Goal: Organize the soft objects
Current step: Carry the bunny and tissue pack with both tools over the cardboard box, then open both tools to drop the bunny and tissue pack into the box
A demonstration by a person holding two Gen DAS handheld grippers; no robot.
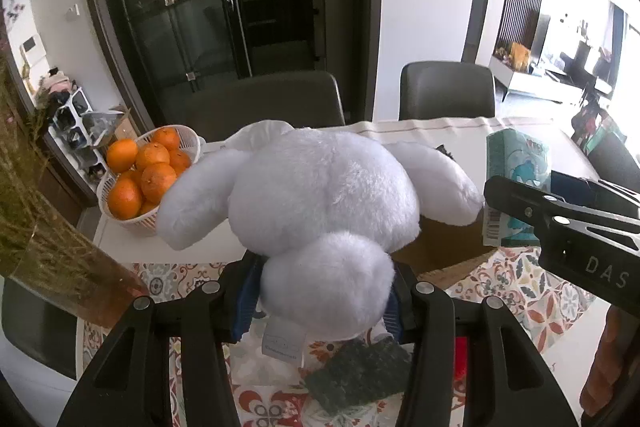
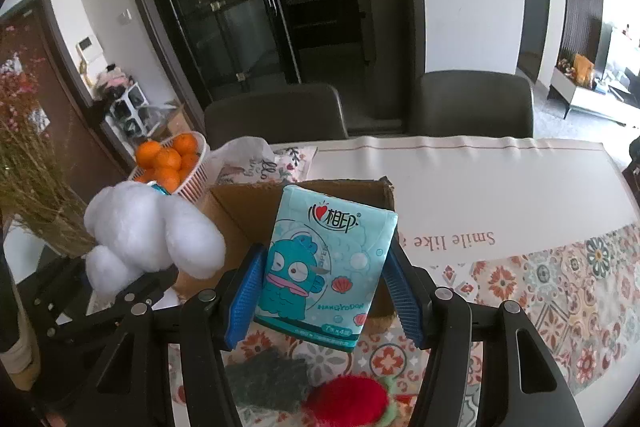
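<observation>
Ahead, the open cardboard box [image 2: 304,195] on the surface [image 2: 480,187] lies just beyond both claws. My left claw [image 1: 320,301] is clamped on the white plush bunny [image 1: 320,195], my right claw [image 2: 324,291] on the tissue pack [image 2: 326,267], nearer the box.

The tissue pack [image 2: 326,269] clamped in the right gripper [image 2: 324,293] carries Chinese brand characters beside a heart at its top, "HANGYODON" under the cartoon fish, and small print near the bottom edge too fine to read. Beyond it to the right, the table runner [image 2: 460,187] reads "Smile like", upside down. The black gripper arm [image 1: 592,251] at the right of the left gripper's view bears "DAS".
</observation>
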